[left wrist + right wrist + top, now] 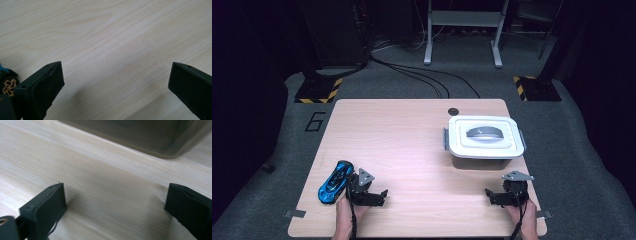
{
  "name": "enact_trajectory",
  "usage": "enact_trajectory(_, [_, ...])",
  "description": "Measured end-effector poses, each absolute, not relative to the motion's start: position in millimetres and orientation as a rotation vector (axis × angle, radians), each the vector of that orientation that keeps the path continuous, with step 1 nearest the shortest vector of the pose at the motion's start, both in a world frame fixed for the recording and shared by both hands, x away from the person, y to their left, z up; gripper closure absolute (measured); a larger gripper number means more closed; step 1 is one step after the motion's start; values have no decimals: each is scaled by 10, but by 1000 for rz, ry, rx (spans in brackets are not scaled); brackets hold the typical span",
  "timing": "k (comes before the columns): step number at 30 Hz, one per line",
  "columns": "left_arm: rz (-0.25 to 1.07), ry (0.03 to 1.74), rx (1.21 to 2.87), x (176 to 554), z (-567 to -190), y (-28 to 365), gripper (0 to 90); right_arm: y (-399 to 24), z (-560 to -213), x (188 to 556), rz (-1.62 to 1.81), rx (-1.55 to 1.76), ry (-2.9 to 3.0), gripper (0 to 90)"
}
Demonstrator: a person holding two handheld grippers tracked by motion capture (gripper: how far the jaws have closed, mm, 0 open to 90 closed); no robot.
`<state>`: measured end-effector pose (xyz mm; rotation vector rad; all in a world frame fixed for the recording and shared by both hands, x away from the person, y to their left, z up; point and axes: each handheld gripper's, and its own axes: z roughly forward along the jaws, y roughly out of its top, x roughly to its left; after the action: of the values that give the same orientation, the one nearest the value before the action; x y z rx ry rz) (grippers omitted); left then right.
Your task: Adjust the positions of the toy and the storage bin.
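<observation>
Toy: we are seeing a glossy blue and black toy sports car lying at the lower left of the high view, its nose pointing toward the lower left corner; in the left gripper view a black wheel with a gold rim is showing at the lower left edge.
Left gripper: we are seeing the left gripper sitting just right of the toy car, low in the frame, its fingers standing spread wide with bare wood between them and nothing pinched.
Right gripper: we are seeing the right gripper resting at the lower right of the high view, its fingers also standing spread wide over bare wood.
Box: a white lidded rectangular plastic box with a grey handle is sitting right of centre, above the right gripper; its dark wall is crossing the top of the right gripper view.
Surface: a pale wood-grain surface is carrying everything.
</observation>
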<state>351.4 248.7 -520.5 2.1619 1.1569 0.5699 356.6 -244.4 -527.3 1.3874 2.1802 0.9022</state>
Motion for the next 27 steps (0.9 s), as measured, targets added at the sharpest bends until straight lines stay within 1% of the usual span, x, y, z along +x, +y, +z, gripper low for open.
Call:
enact_trajectory(2, [558, 1158, 2159, 3518, -5249, 2456, 2, -2446, -5266, 3548, 893, 1381, 2202, 0])
enact_trajectory(6, [543, 1167, 2103, 3521, -5305, 2453, 1, -2449, -5233, 3478, 908, 1406, 2199, 0])
enact_trajectory(11, [511, 1169, 2109, 3538, -5309, 2484, 1, -2522, -5063, 3379, 976, 1452, 2167, 2])
enact_trajectory(16, [512, 1174, 2099, 3535, -5312, 2477, 1, -2605, -4799, 3296, 1022, 1457, 2134, 8])
enact_trajectory(20, [511, 1176, 2092, 3536, -5315, 2474, 1, -2661, -4517, 3262, 1058, 1426, 2099, 15])
enact_trajectory(24, [511, 1168, 2109, 3537, -5309, 2484, 1, -2697, -4254, 3313, 1063, 1394, 2070, 27])
enact_trajectory(27, [511, 1168, 2109, 3537, -5309, 2484, 1, -2712, -4119, 3412, 1059, 1382, 2043, 56])
